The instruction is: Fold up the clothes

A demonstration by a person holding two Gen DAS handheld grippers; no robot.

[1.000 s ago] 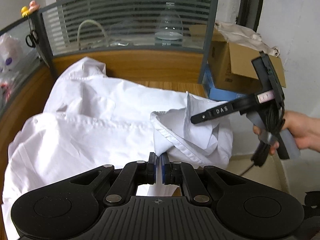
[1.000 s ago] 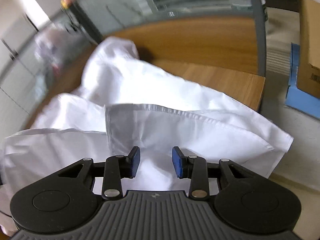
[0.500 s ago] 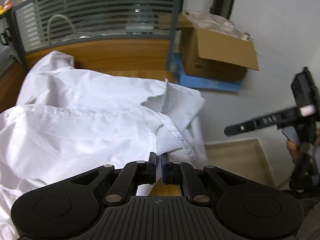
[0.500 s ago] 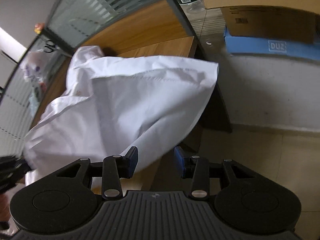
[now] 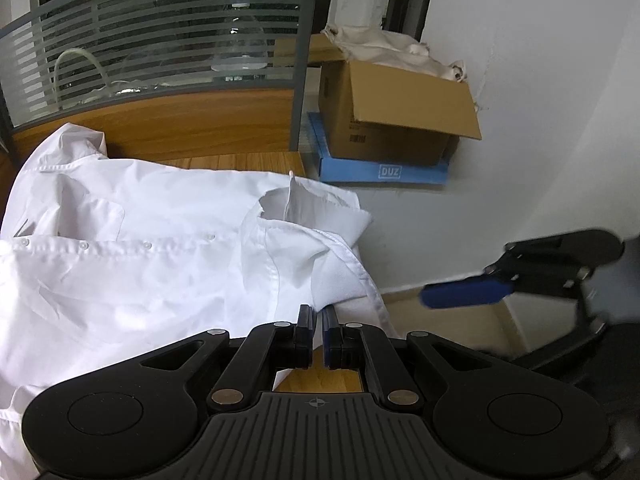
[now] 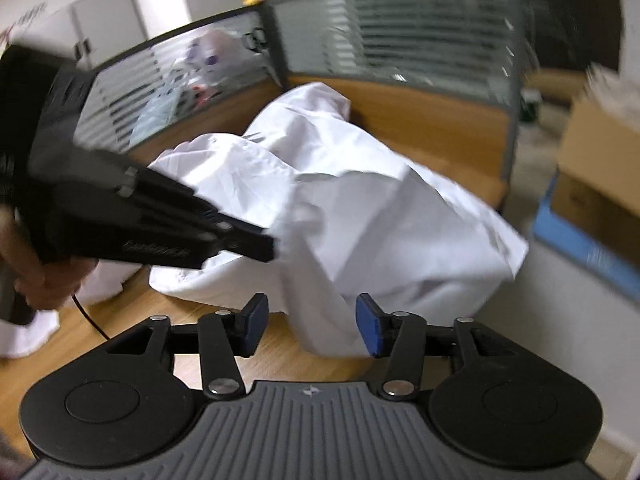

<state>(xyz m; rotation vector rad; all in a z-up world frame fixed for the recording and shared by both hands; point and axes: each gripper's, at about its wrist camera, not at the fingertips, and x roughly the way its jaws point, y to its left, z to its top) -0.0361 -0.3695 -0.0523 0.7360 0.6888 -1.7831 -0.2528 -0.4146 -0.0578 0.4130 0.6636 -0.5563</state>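
Blue box (image 5: 384,171) marked "DUZ", white shirt (image 5: 120,264)

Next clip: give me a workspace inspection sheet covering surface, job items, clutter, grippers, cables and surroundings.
Surface: wooden desk, mostly covered by cloth.
Job's things: rumpled white button-up shirt, one edge hanging over the desk's end.
Clutter: nothing seen on the desk.
Grippers: left gripper jaws shut on a shirt edge; right gripper jaws open, cloth hanging between them, unclamped.
Cables: thin black cable under the person's hand.
Surroundings: striped glass partition; open cardboard box on a flat blue box; white wall.
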